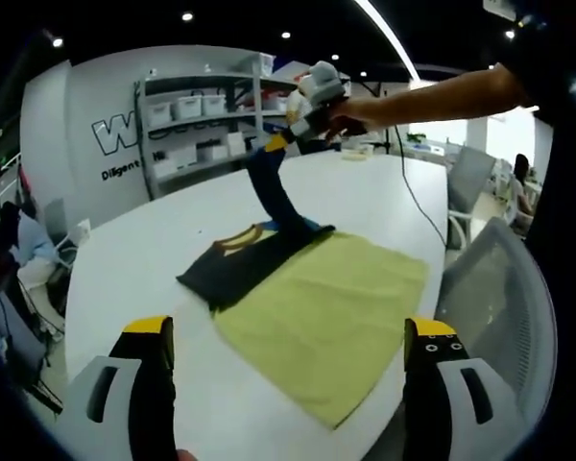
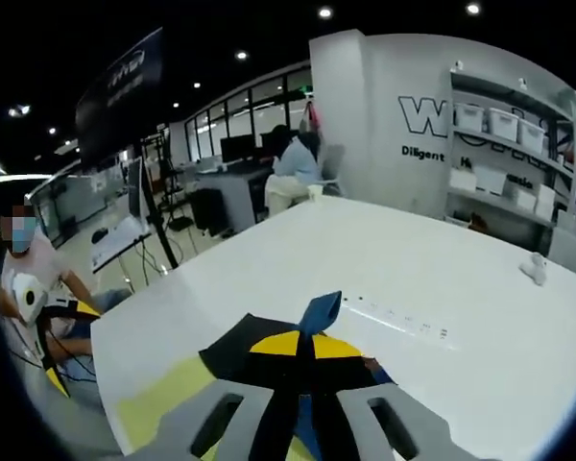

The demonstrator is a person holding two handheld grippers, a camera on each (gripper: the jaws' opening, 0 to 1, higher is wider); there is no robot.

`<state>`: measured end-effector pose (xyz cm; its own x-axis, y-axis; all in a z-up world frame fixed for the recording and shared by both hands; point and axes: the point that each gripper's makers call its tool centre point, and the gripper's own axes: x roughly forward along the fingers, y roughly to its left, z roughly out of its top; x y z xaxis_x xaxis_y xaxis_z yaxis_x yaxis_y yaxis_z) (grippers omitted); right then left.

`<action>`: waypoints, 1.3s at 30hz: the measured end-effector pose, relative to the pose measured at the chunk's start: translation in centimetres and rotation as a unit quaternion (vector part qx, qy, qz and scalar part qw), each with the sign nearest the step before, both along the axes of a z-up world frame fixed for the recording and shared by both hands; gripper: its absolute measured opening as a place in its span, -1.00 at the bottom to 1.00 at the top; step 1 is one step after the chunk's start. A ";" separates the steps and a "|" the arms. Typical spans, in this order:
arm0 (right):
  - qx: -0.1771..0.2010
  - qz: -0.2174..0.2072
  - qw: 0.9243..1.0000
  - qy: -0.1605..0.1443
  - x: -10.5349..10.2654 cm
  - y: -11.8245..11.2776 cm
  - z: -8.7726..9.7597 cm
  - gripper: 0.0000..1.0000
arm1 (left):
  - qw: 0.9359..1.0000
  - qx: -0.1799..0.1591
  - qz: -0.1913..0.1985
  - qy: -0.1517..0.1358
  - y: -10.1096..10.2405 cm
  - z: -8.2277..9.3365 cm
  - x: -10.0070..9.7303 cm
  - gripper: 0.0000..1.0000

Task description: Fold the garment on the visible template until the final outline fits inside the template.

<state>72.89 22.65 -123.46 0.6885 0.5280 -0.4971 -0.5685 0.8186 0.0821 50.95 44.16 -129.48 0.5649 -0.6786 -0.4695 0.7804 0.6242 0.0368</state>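
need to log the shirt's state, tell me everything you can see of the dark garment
The dark garment looks like a soft navy T-shirt with a yellow-orange collar band and blue parts. Most of it lies crumpled on the white table, its near edge overlapping the yellow-green template. One part is pulled up into a taut strip, pinched in the right gripper above the table. In the right gripper view the cloth sits between that gripper's closed jaws.

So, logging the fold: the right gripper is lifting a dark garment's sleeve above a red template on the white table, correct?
Not quite: the template is yellow-green, not red, as the left gripper view shows. The right gripper does lift the dark garment by a pinched part above the white table.
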 end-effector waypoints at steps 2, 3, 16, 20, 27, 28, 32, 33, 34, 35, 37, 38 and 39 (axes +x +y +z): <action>-0.006 0.002 1.000 0.005 0.1 0.4 -0.6 -1.00 | 1.000 0.001 -0.001 0.001 0.0 0.0 0.0 0.92; -0.005 0.002 1.000 0.007 0.1 0.5 -0.8 -1.00 | 1.000 0.002 -0.002 0.001 0.1 -0.1 0.0 0.92; -0.028 0.015 0.999 0.037 0.6 3.0 -4.8 -1.00 | 1.000 0.000 0.005 0.005 1.3 -0.1 0.5 0.92; -0.030 0.020 0.998 0.046 0.7 4.0 -5.9 -1.00 | 1.000 0.000 0.006 0.009 1.7 -0.3 0.6 0.92; -0.027 0.024 0.998 0.058 0.8 5.7 -7.2 -1.00 | 1.000 0.003 0.004 0.011 2.3 -0.6 0.7 0.92; -0.028 0.025 0.997 0.060 0.8 6.0 -7.6 -1.00 | 1.000 0.003 0.004 0.012 2.4 -0.8 0.7 0.92; -0.029 0.027 0.997 0.068 0.6 6.8 -8.6 -1.00 | 1.000 0.003 0.004 0.013 2.5 -0.9 0.7 0.92; -0.029 0.028 0.997 0.072 0.6 7.0 -9.0 -1.00 | 1.000 0.002 0.004 0.013 2.5 -0.9 0.7 0.92; -0.030 0.029 0.996 0.074 0.5 7.2 -9.2 -1.00 | 1.000 0.002 0.004 0.013 2.5 -0.9 0.6 0.92; -0.031 0.030 0.996 0.075 0.5 7.4 -9.4 -1.00 | 1.000 0.002 0.004 0.013 2.5 -0.9 0.6 0.92; -0.032 0.032 0.996 0.078 0.4 7.7 -9.8 -1.00 | 1.000 0.000 0.006 0.014 2.6 -0.9 0.6 0.92; -0.031 0.032 0.996 0.081 0.4 7.8 -10.1 -1.00 | 1.000 0.000 0.006 0.014 2.6 -0.9 0.6 0.92; -0.032 0.032 0.996 0.083 0.3 7.9 -10.2 -1.00 | 1.000 0.000 0.007 0.014 2.7 -0.9 0.6 0.92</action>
<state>73.23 30.57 -133.68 0.5603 0.5324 -0.6345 -0.6033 0.7872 0.1279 51.51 46.85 -130.40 0.5607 -0.6710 -0.4852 0.7723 0.6350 0.0144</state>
